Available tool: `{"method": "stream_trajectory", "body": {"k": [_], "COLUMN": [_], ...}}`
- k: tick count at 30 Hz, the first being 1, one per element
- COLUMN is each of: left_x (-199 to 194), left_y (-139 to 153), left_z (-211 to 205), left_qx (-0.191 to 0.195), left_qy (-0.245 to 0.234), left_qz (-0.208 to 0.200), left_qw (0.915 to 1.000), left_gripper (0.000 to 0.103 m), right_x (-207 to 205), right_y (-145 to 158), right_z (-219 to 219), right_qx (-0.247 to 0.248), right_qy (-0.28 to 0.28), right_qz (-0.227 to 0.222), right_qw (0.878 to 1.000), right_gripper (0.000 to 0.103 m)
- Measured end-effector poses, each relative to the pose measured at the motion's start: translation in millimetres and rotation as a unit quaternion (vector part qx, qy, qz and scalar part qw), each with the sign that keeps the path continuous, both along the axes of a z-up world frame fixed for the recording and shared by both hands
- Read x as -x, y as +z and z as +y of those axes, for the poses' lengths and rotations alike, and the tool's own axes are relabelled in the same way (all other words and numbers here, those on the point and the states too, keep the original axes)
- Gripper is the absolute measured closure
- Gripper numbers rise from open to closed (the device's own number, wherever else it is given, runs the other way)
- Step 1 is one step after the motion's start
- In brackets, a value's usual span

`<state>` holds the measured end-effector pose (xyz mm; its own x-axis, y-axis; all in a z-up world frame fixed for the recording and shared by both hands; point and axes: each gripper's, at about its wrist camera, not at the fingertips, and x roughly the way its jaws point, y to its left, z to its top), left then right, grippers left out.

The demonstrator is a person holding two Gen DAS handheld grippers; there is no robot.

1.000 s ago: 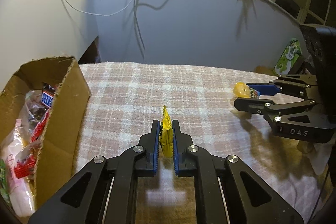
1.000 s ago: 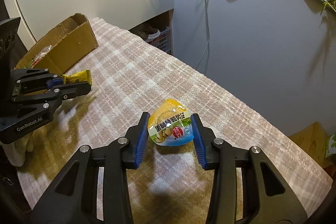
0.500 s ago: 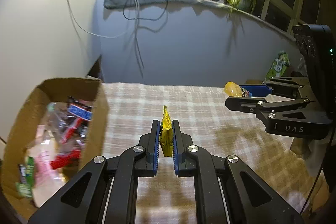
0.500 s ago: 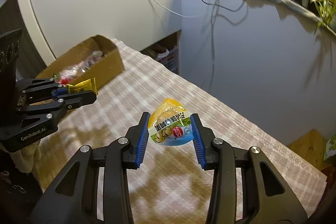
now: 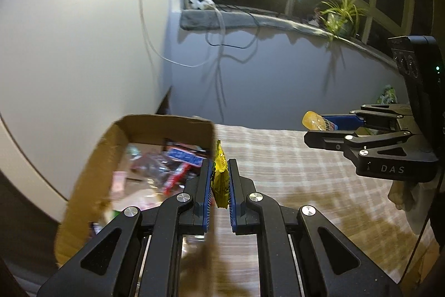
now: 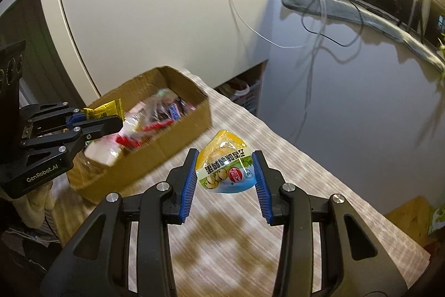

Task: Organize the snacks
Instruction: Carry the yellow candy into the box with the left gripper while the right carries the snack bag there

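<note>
yellow wrapper point(image 5: 220, 180), brown box point(image 5: 89, 174) — checked cloth point(image 5: 292, 157)

The left gripper point(image 5: 220, 180) points downward, its jaws clamped on a thin yellow packet point(image 5: 220, 181). The right gripper point(image 6: 225, 171) tilts down too, pinching a triangular pouch point(image 6: 225, 164).

Two claws point(image 5: 220, 183) point(image 6: 224, 171), two held snack packets point(image 5: 220, 180) point(image 6: 225, 166), one cardboard box point(image 6: 178, 135).

Yellow sachet point(image 5: 220, 180) and egg pouch point(image 6: 225, 166) (both aloft) near snack-filled box point(image 6: 178, 135).
</note>
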<state>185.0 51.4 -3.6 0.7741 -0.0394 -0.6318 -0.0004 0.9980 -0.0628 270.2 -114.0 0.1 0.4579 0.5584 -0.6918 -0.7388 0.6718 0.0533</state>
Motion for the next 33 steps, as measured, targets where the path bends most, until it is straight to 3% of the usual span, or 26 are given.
{"method": "stream_trajectory", "body": {"k": [15,33], "left_x": [-11.2,-34.2], "left_y": [-0.1,-12.2], "left_z": [60.6,90.5], "left_qx": [-0.005,-0.003], "left_qy": [0.025,0.037], "left_qz": [0.002,0.021], "left_qw": [0.9997,0.9991], "left_gripper": [0.094,0.094], "right_x": [-12.7,-36.9], "right_y": [-4.0,-22.7], "right_z": [85.4,124.9], "right_qx": [0.002,0.017], "right_qy": [0.041,0.057], "right_qz": [0.010,0.034], "right_qw": [0.999,0.998], "right_gripper": [0.063,0.062]}}
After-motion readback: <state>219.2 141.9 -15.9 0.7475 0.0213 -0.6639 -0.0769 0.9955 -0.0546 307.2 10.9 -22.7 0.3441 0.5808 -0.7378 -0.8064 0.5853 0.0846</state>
